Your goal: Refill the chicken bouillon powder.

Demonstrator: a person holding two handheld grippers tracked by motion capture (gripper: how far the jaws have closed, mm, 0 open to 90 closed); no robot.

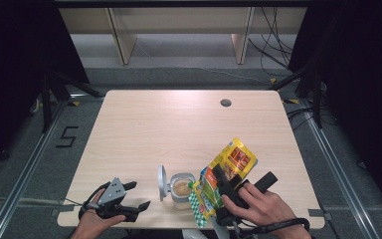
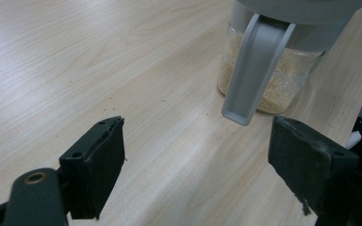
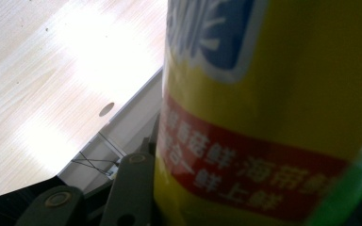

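A small glass jar (image 1: 181, 191) of pale granules stands near the table's front edge, its grey lid (image 1: 162, 182) flipped open to the left. My right gripper (image 1: 222, 185) is shut on a yellow food packet (image 1: 231, 162), held tilted, with its lower end at the jar's mouth. The right gripper view has the packet (image 3: 273, 117) pressed close to the camera, showing its red band and blue logo. My left gripper (image 1: 138, 195) rests open at the front left, a short way from the jar. Between its jaws (image 2: 195, 160) lies bare table, with the jar (image 2: 273, 87) and its lid clasp (image 2: 257, 66) ahead.
The wooden table (image 1: 179, 124) has a round cable hole (image 1: 225, 103) at its far right. Its front edge runs just below both hands. Beyond it are grey floor, wooden shelf legs (image 1: 124, 45) and loose cables (image 1: 273, 40).
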